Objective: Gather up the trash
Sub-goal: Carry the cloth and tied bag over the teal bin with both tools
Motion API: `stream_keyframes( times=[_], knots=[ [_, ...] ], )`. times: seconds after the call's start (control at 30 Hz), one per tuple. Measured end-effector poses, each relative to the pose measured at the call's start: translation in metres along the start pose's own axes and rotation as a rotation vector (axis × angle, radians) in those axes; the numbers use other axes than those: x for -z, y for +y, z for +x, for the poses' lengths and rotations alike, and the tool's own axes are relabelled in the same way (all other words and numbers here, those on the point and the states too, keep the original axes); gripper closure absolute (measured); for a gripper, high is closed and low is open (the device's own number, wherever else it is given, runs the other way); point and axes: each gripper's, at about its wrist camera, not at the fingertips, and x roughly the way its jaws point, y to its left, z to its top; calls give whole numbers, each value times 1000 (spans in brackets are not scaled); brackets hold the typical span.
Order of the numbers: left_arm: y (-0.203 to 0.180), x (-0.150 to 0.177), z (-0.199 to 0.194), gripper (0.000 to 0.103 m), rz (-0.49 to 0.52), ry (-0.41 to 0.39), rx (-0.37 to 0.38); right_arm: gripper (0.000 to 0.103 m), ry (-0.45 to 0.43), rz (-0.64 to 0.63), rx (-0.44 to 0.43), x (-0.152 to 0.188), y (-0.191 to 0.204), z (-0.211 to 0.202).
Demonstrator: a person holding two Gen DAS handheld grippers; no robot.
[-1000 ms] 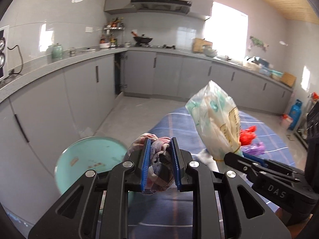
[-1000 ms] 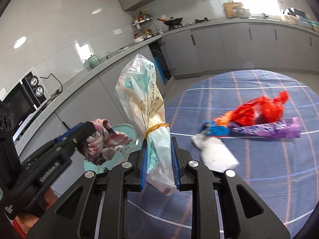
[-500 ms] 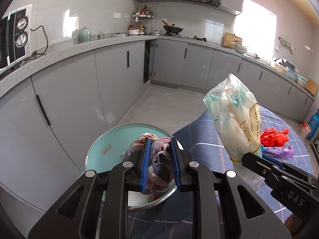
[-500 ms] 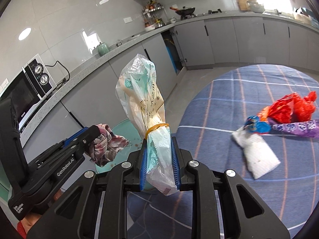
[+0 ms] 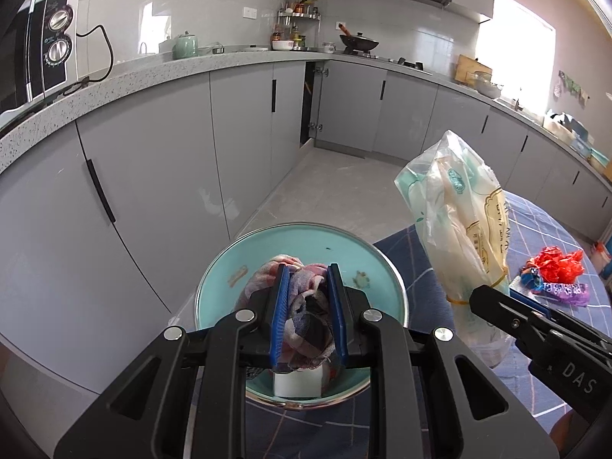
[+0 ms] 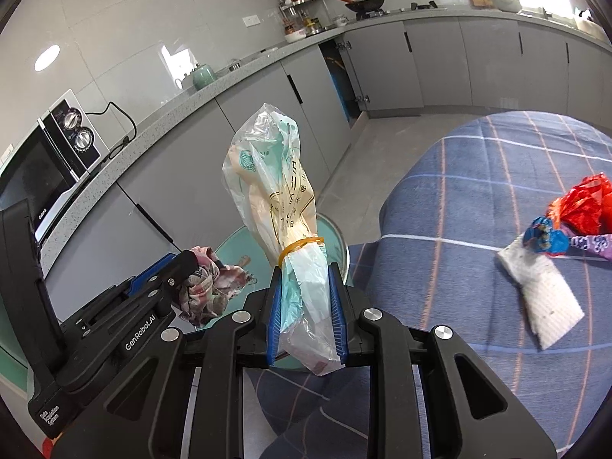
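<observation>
My left gripper point(image 5: 308, 287) is shut on a crumpled pink-and-grey rag point(image 5: 306, 306) and holds it over the round teal bin point(image 5: 306, 244) beside the table. A white block point(image 5: 298, 382) lies in the bin under the rag. My right gripper point(image 6: 304, 290) is shut on a clear plastic bag point(image 6: 275, 176) tied with a rubber band, held upright just right of the bin; it also shows in the left wrist view point(image 5: 459, 222). The left gripper with the rag point(image 6: 208, 290) shows in the right wrist view. On the table lie a white paper towel point(image 6: 543, 302), a red bag point(image 6: 581, 206) and a purple wrapper point(image 6: 594, 246).
The table has a blue checked cloth point(image 6: 478, 176). Grey kitchen cabinets point(image 5: 172, 176) and a speckled counter run along the left and back. A microwave point(image 6: 42, 176) stands on the counter. Bare floor point(image 5: 336, 187) lies beyond the bin.
Both grippers have moved left, away from the table. The rag now hangs over the middle of the teal bin, and the plastic bag has come close to the bin's right rim.
</observation>
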Motion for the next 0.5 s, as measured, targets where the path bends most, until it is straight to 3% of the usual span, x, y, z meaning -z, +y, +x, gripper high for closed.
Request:
stream_keyframes(
  times=[0.5],
  knots=[
    [22,5,19,82,-23,59,-22,79,56,-8,23,0,13,43]
  ],
)
